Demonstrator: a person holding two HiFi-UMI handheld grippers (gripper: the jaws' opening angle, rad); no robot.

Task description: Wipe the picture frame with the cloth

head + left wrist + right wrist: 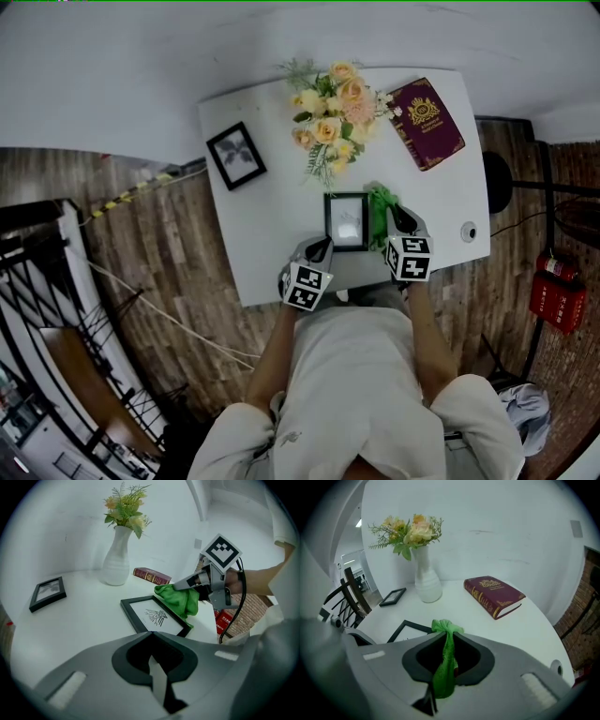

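A black picture frame [346, 221] with a bird drawing lies flat near the table's front edge. In the left gripper view the frame [154, 616] lies just past my left gripper [151, 633], which is shut with nothing between its jaws. Its tips are at the frame's near corner; contact is unclear. My right gripper [451, 635] is shut on a green cloth [443, 667]. The bunched cloth [382, 208] rests at the frame's right edge, and in the left gripper view the cloth [180, 599] hangs over the frame's far corner. In the head view my left gripper [321, 249] and right gripper [401, 221] flank the frame.
A white vase of flowers [330, 117] stands behind the frame. A maroon book [427, 122] lies at the back right, and a second small frame [236, 156] at the back left. A small round object [468, 232] sits near the table's right edge [485, 187].
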